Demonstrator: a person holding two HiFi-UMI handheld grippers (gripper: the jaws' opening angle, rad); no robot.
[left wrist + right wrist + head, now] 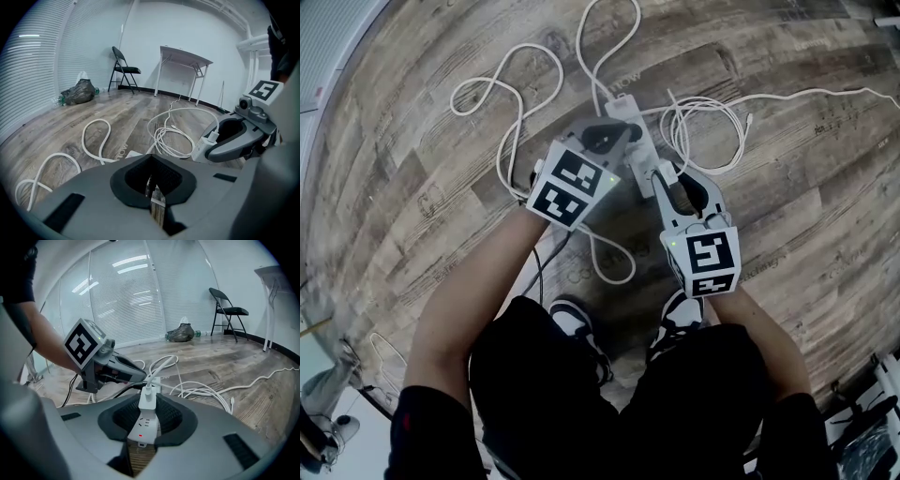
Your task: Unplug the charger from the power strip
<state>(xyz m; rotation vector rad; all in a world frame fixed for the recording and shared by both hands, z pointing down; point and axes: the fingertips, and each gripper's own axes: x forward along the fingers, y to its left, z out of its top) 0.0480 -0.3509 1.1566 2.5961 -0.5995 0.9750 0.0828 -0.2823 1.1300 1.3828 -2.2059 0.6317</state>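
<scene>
From above, your left gripper and your right gripper meet over the white power strip on the wood floor. Loose white cables curl all around it. Your left gripper is over the middle of the strip and your right gripper is at the end nearer to you. In your left gripper view, the left jaws are almost together, with only a thin slit between them. You cannot tell if anything is pinched there. Off to the right, the tips of your right gripper are around the white charger, which has a cable stuck in its top. A folding chair, a white table and a dark bag stand far back by the wall. In your right gripper view, the jaws are partly closed, with the power strip lying between the pads. A small red light glows on the strip. The charger is plugged into the strip, right at your fingertips. The tip of your left gripper is just beside the charger's cable.
</scene>
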